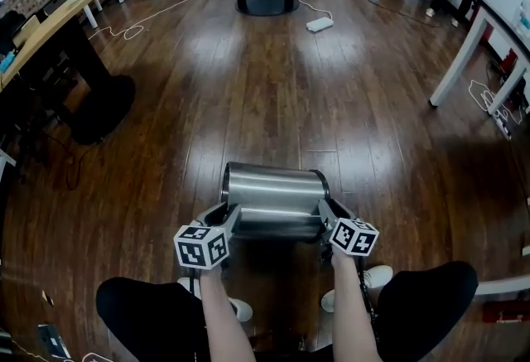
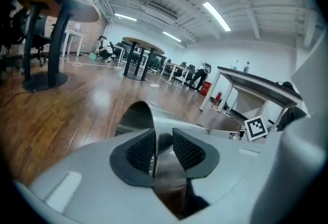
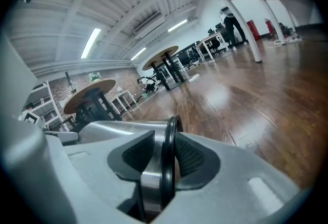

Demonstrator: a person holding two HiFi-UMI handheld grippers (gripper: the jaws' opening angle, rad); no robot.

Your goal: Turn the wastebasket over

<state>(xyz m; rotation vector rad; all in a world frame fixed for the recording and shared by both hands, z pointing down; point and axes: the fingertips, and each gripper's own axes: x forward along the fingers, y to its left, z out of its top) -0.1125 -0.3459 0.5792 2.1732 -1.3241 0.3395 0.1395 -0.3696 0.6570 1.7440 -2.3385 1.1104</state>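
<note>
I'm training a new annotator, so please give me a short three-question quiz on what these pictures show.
1. True or false: the wastebasket stands upright.
2. What does the right claw pinch? A) a cable B) the wastebasket's black-ringed end C) nothing
3. Fill in: the left claw is shut on the wastebasket's thin ____ wall.
Key: 1 false, it is held on its side between both claws; 2 B; 3 metal.
</note>
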